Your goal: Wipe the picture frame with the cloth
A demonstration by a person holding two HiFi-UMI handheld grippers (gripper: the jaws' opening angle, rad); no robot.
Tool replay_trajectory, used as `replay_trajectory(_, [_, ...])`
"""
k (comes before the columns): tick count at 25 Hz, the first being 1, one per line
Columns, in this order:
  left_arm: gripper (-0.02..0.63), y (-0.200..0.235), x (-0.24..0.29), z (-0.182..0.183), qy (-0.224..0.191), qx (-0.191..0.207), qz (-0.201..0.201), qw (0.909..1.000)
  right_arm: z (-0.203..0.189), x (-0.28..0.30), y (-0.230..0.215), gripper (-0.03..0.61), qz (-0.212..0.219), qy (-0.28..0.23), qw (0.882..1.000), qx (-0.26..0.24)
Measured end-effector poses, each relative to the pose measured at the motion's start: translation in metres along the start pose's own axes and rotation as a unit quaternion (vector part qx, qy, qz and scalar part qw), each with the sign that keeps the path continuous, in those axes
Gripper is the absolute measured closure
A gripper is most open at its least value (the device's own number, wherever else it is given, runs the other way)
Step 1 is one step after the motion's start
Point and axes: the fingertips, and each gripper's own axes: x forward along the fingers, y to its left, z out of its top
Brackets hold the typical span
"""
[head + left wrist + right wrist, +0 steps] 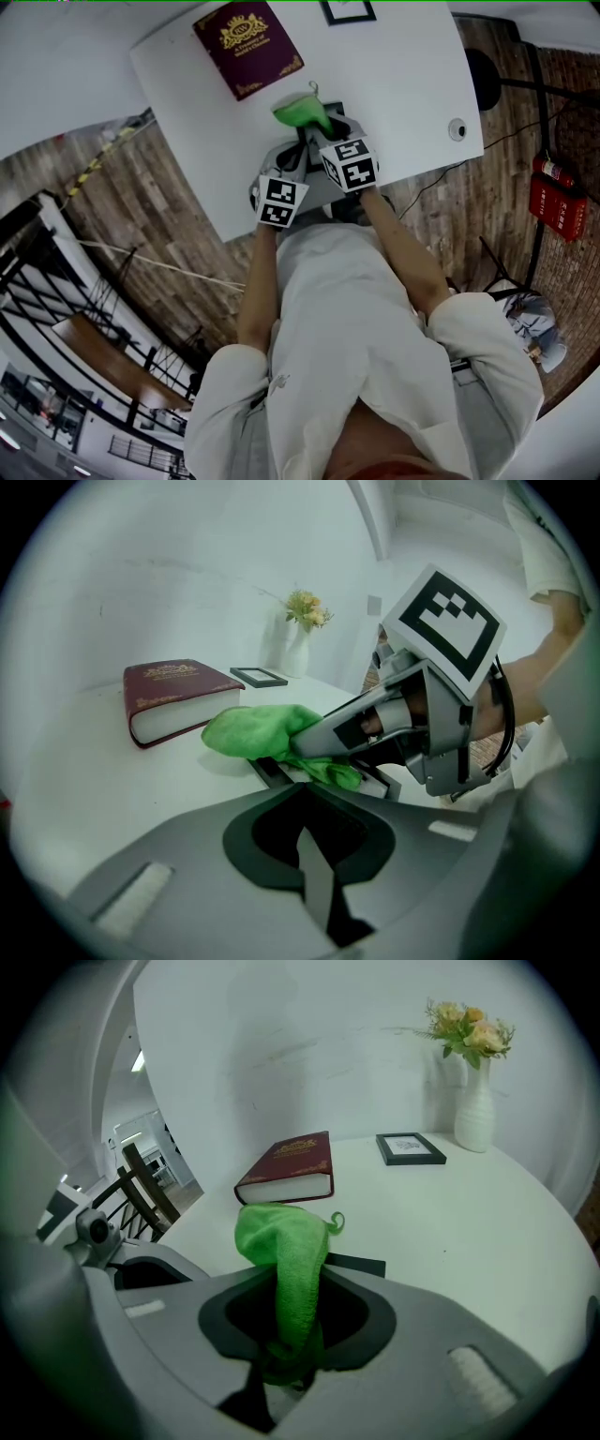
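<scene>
Head view: white table (pixel 403 84) fills the upper frame. A maroon book (pixel 248 47) lies at upper centre-left, with a gold crest and lettering on its cover too small to read. A second frame (pixel 348 9) is cut by the top edge. The green cloth (pixel 302 114) sits at centre, bunched at the right gripper (pixel 323 131). The left gripper (pixel 291 169) is just beside it, lower left, and both marker cubes show black-and-white squares. A red fire extinguisher (pixel 555 199) is at far right, its label illegible. Left gripper view: the jaws are drawn narrow, with only a thin grey sliver in the gap. Just beyond them the dark picture frame (pixel 267 769) lies flat on the table, the cloth pressed onto it. Whether its near edge is pinched I cannot tell. A white vase (pixel 298 649) of flowers stands behind. Right gripper view: the jaws are clamped on the cloth's lower end, and the rest rises and folds over. A dark strip of the picture frame shows just past it, and the print in the second frame is unreadable.
</scene>
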Motion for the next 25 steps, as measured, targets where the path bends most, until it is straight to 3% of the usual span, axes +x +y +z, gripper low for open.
replay_trajectory(16, [0.594,0.001,0.001,-0.002,0.001,0.007,-0.001,1.0000,-0.001,-0.028,-0.048,0.486,-0.044,-0.015,0.999,0.024])
replay_trajectory(21, [0.594,0.002,0.001,-0.002,0.002,0.010,-0.005,0.9999,-0.004,-0.042,-0.077,0.487,-0.093,-0.019,0.995,0.042])
replay_trajectory(25, [0.594,0.002,0.001,-0.002,0.002,0.013,-0.010,0.9999,0.002,-0.059,-0.081,0.487,-0.105,-0.031,0.993,0.040])
